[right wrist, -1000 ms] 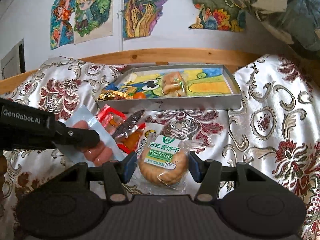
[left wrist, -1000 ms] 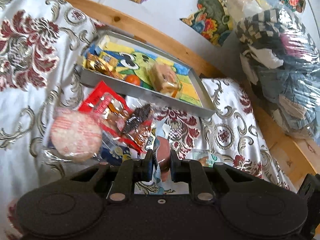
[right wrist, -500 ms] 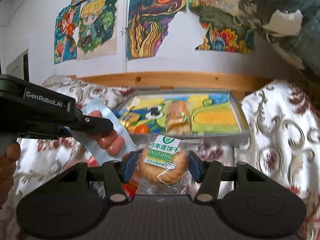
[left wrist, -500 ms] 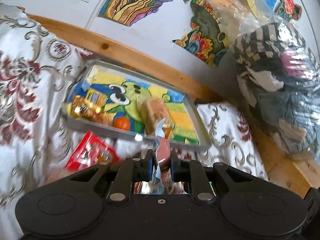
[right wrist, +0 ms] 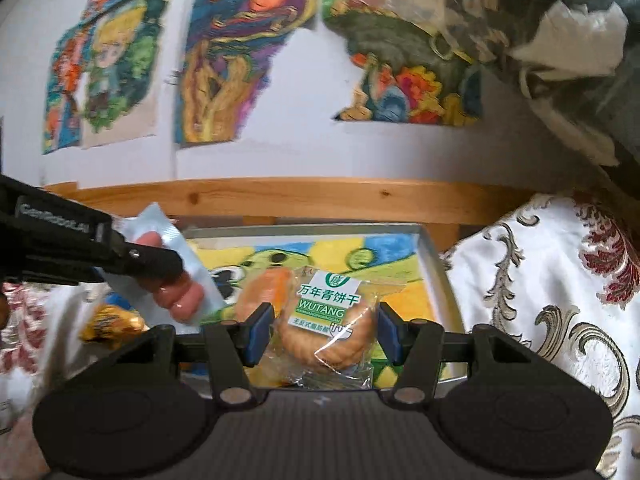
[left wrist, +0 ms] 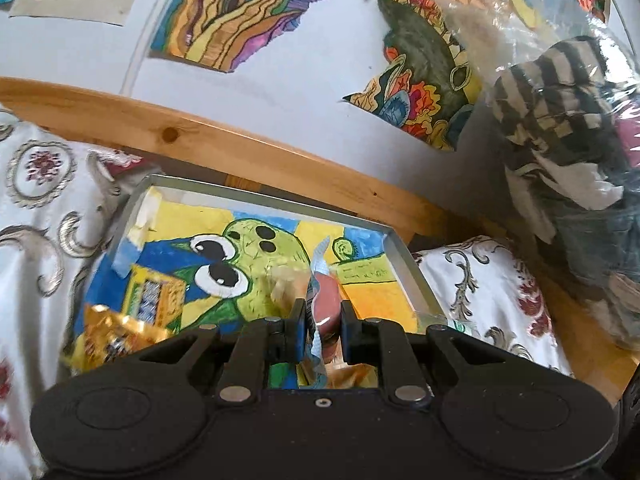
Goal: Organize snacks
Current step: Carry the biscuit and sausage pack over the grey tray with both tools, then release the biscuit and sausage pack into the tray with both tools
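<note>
A grey metal tray (left wrist: 404,256) with a bright cartoon lining lies on the patterned bedcover against a wooden rail. My left gripper (left wrist: 323,322) is shut on a pale blue packet of pink sausages (left wrist: 326,304), held above the tray's middle; from the right wrist view the same packet (right wrist: 180,280) hangs from the left gripper (right wrist: 160,264) over the tray's left half. My right gripper (right wrist: 324,330) is shut on a wrapped round biscuit with a green WUTANG label (right wrist: 332,328), held over the tray (right wrist: 434,256). A yellow packet (left wrist: 154,296), gold-wrapped sweets (left wrist: 116,338) and a wrapped bun (right wrist: 264,292) lie in the tray.
A wooden bed rail (left wrist: 248,160) runs behind the tray below a wall with colourful drawings (right wrist: 240,64). A clear bag of clothes (left wrist: 568,128) fills the right side. The red and silver bedcover (right wrist: 560,288) surrounds the tray.
Both grippers have risen and moved forward from the pile of snacks on the bedcover to above the tray, each keeping its packet. The loose snacks in front have dropped out of view.
</note>
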The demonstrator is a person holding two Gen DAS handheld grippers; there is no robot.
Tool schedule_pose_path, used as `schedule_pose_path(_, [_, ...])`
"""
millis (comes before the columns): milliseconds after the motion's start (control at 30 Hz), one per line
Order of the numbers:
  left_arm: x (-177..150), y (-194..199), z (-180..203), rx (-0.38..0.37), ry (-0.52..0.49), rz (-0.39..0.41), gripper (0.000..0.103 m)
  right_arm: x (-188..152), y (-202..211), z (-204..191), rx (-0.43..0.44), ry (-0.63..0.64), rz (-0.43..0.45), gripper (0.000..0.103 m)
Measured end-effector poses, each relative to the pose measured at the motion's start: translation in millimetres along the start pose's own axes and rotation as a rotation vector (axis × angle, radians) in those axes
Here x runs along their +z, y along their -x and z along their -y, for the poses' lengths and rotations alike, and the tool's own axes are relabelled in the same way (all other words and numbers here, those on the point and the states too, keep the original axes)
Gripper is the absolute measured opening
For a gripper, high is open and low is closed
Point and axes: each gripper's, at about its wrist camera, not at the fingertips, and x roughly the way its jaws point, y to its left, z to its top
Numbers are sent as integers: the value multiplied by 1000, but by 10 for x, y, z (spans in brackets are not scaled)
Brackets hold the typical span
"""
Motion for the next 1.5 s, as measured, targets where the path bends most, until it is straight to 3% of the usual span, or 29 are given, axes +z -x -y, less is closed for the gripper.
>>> schedule_pose_path(167, [-11,-198,-22,-6,-5,8,17,-126,-210,93,-29,-30,-22,59])
schedule_pose_path(567, [-8,-267,-165,-12,15,55,17,-286,-366,77,-27,-39,-28,60])
schedule_pose_path(767, [-30,-359,-341,91,55,32,17,-272,-446,40,-21,-30,-45,60])
schedule_pose_path(1100, [-42,-397,-489,143,67,16,24,-186,-467,-76,-22,5,-44,61])
schedule_pose_path(1167, [-43,-411,-494,169,65,-5,29,-171,-451,-90,-26,17,-43,65])
schedule_pose_path(1233, [-50,-427,-501,196,63,-28,51,-142,-436,-106,-30,37,-54,69])
schedule_pose_path(1333, [-54,-397,-512,241,57,-36,70,-84,-359,-114,-44,54,-45,79])
schedule_pose_path(1500, [15,-145,-424,286,28,36,95,60,-122,-94,-49,39,-8,88])
